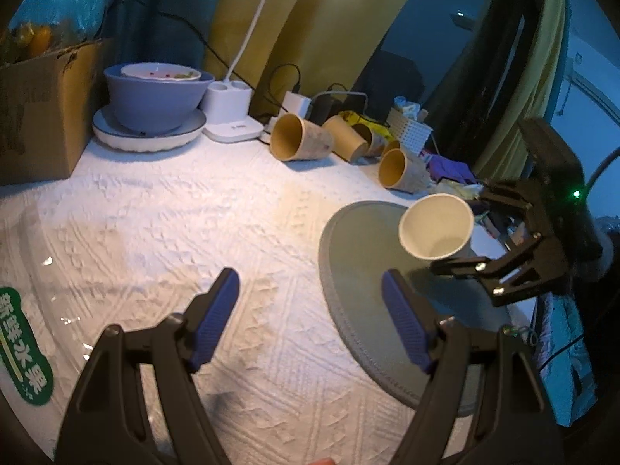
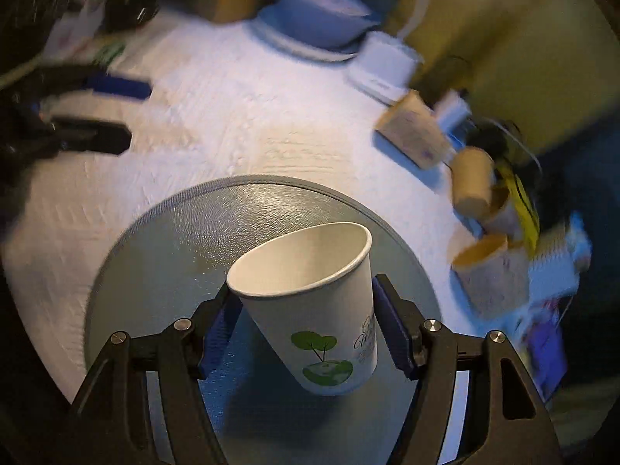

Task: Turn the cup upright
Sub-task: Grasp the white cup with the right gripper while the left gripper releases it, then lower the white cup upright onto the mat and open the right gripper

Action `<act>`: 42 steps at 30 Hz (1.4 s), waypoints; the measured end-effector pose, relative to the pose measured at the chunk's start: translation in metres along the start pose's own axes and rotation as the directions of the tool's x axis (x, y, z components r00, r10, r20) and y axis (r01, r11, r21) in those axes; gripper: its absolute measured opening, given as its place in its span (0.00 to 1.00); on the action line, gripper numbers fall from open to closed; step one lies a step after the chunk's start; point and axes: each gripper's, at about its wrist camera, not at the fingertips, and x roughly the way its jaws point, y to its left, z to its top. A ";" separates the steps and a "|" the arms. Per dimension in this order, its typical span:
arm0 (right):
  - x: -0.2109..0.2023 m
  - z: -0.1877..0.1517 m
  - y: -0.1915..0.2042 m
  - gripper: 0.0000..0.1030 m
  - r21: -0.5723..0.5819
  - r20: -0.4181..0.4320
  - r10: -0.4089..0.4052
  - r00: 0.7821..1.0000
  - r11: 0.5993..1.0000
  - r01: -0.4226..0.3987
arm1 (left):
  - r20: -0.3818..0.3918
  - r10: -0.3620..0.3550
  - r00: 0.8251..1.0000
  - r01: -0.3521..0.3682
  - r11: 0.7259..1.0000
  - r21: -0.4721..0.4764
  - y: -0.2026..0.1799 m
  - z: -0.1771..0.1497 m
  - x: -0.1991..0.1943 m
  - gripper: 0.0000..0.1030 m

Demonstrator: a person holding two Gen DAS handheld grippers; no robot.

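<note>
I am in the middle of the flip, I think; my right tongs (image 2: 306, 329) are pinching the white paper cup (image 2: 310, 302) by its sides, one blue pad on each side, and the cup is up in the air over the round grey mat (image 2: 162, 240); its open mouth points up and a bit away from me, so it is tilted and not quite straight yet; the bottom of the cup does not touch the mat as far as I can tell; from my other side I can see the same cup (image 1: 436, 228) held by the right tongs (image 1: 461, 248) above the far side of the mat (image 1: 360, 271); my left tongs (image 1: 310, 310) are spread wide and hold nothing, and they hover over the white bumpy cloth on the bench (image 1: 174, 213), near the mat but well apart from the cup; next I think I need to turn my right wrist a little more so the cup stands straight, then bring it down softly onto the mat and let go; some brown cups (image 1: 298, 137) lie on their sides at the back
</note>
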 end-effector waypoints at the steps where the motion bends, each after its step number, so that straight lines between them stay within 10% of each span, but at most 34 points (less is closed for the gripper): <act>1: -0.004 -0.006 -0.002 0.68 0.052 0.029 0.007 1.000 0.999 -0.008 | 0.002 0.004 1.000 -0.004 1.000 0.006 -0.001 0.000 0.000 0.75; 20: -0.034 -0.103 -0.022 0.68 0.513 0.468 0.005 0.884 0.813 -0.276 | -0.001 0.022 1.000 -0.021 0.996 0.084 -0.063 -0.004 0.007 0.75; 42: -0.048 -0.154 -0.029 0.71 0.613 0.395 -0.135 0.909 0.776 -0.151 | 0.008 0.009 1.000 -0.010 0.987 0.162 -0.120 -0.015 0.012 0.86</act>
